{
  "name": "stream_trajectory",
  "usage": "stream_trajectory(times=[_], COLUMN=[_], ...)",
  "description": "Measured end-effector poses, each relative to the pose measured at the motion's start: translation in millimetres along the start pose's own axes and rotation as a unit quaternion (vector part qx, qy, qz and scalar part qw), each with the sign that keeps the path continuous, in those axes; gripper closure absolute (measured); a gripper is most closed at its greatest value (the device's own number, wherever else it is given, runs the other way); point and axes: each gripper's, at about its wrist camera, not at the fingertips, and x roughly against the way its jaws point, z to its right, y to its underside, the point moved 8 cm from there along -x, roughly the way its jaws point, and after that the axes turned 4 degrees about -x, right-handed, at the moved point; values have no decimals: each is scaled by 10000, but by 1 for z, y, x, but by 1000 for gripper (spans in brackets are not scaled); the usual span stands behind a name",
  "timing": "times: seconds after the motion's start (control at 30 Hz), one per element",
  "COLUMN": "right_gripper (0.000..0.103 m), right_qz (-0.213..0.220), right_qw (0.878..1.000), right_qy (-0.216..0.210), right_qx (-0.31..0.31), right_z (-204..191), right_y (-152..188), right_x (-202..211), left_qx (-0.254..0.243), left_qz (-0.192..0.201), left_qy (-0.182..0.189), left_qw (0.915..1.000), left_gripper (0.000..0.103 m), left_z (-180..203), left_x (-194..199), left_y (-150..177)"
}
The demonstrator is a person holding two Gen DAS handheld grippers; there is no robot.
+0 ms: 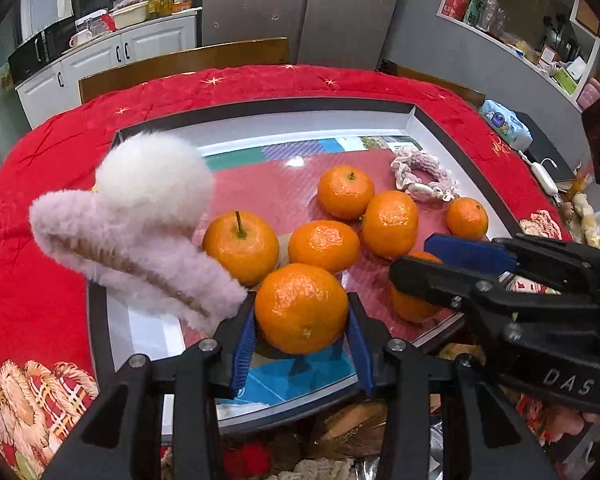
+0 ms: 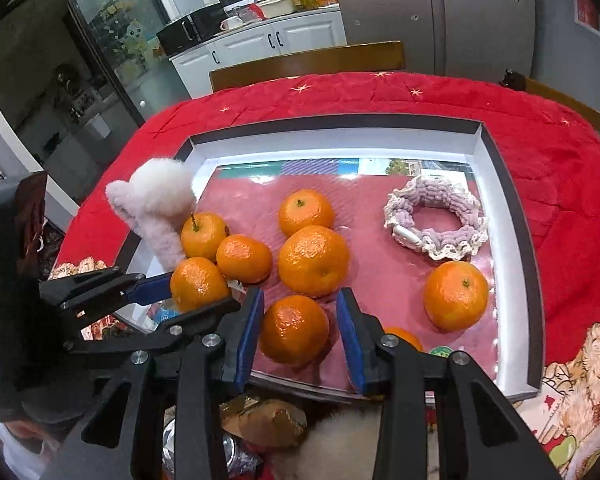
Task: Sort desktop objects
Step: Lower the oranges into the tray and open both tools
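Note:
Several oranges lie in a shallow white tray (image 1: 260, 120) with a dark rim. My left gripper (image 1: 301, 342) is shut on one orange (image 1: 300, 308), its blue pads (image 1: 242, 344) pressing both sides, low over the tray's near left part. The right wrist view shows this orange (image 2: 198, 284) close beside two loose ones. My right gripper (image 2: 300, 336) is shut on another orange (image 2: 294, 330) near the tray's front edge. In the left wrist view that gripper (image 1: 410, 258) comes in from the right over its orange (image 1: 412, 300). A fluffy white hair clip (image 1: 140, 220) leans at the tray's left rim.
A purple crochet scrunchie (image 2: 436, 220) lies at the tray's (image 2: 340, 140) back right, and a lone orange (image 2: 456, 296) sits in front of it. A red quilted cloth (image 1: 40, 260) covers the table, with a wooden chair back (image 1: 184, 60) behind. Clutter lies below the tray's front edge.

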Motion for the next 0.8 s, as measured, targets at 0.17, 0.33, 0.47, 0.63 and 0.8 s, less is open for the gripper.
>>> stream_trajectory(times=[0.17,0.33,0.47,0.63,0.8], right_gripper=[66,57,16,0,0], right_qz=[-24,13,262,619,719], right_qw=[9999,9995,9983,9975,9960], right_qy=[-95,-250,-423,-279,-436], right_qx=[-29,-165,-309,-171,-300], right_z=[-3,-3,-3,-3,1], right_y=[1,2,-3,-7,-7], right_x=[-4,-2,11,28,34], left_qx=[-40,-160,-228,-105,-113], left_qz=[27,110,127,317,388], left_qy=[-57,-208,-348,-113,-223], left_qw=[10000,9996,9991,9994,9989], left_gripper=[60,59,58,0,0], left_z=[-2,1,2,4,4], left_x=[1,6,12,23,29], left_y=[0,4,5,4,3])
